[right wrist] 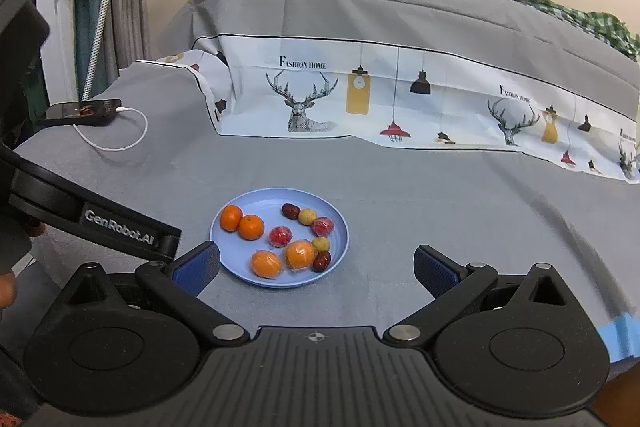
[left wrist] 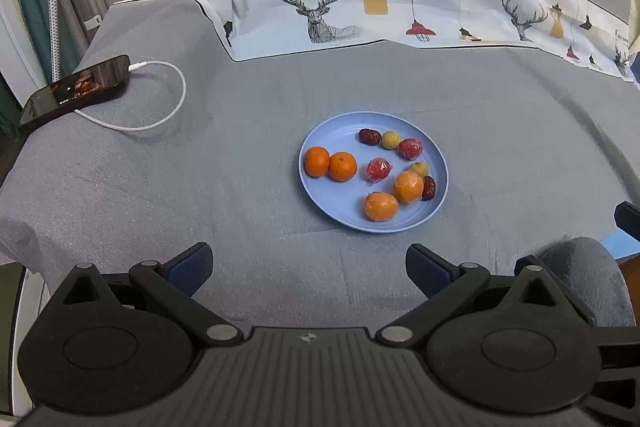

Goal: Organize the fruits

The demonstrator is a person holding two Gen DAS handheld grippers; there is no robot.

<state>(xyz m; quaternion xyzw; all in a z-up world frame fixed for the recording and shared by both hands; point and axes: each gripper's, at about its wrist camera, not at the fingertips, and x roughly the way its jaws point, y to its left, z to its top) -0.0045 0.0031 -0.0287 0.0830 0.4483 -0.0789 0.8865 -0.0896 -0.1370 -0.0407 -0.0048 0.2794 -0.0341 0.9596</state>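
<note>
Left wrist view: left gripper [left wrist: 309, 269] hangs over the grey cloth [left wrist: 160, 187] w/ fingers spread wide, nothing between them. The blue plate [left wrist: 320, 139] is the landmark, lying ahead of the gripper and a bit right of centre, well apart from the fingertips. On its left part sit 2 bare oranges [left wrist: 330, 163] touching each other. Near the plate's centre is a red wrapped fruit [left wrist: 378, 171]; another red one [left wrist: 410, 149] is at the far right part, just beside a yellow ball [left wrist: 390, 140] and a dark date [left wrist: 369, 137] in a row. On the near right part, 2 wrapped oranges [left wrist: 394, 197] sit close together, w/ a 2nd yellow ball [left wrist: 419, 169] and 2nd date [left wrist: 429, 188] beside them. Far left of the plate lies a phone [left wrist: 76, 89] w/ a white cable [left wrist: 160, 107]. Beyond the plate runs a printed deer sheet [left wrist: 400, 7]

Right wrist view: right gripper [right wrist: 316, 269] is also released, fingers wide, empty. The plate [right wrist: 260, 199] lies just ahead, between the fingertips but nearer the left one, not touched. Same fruit on it: bare oranges [right wrist: 241, 223] at left, wrapped oranges [right wrist: 284, 259] at the near side. Left of the plate the other gripper's black body [right wrist: 120, 223] reaches in. Phone [right wrist: 80, 111] far left of the plate
</note>
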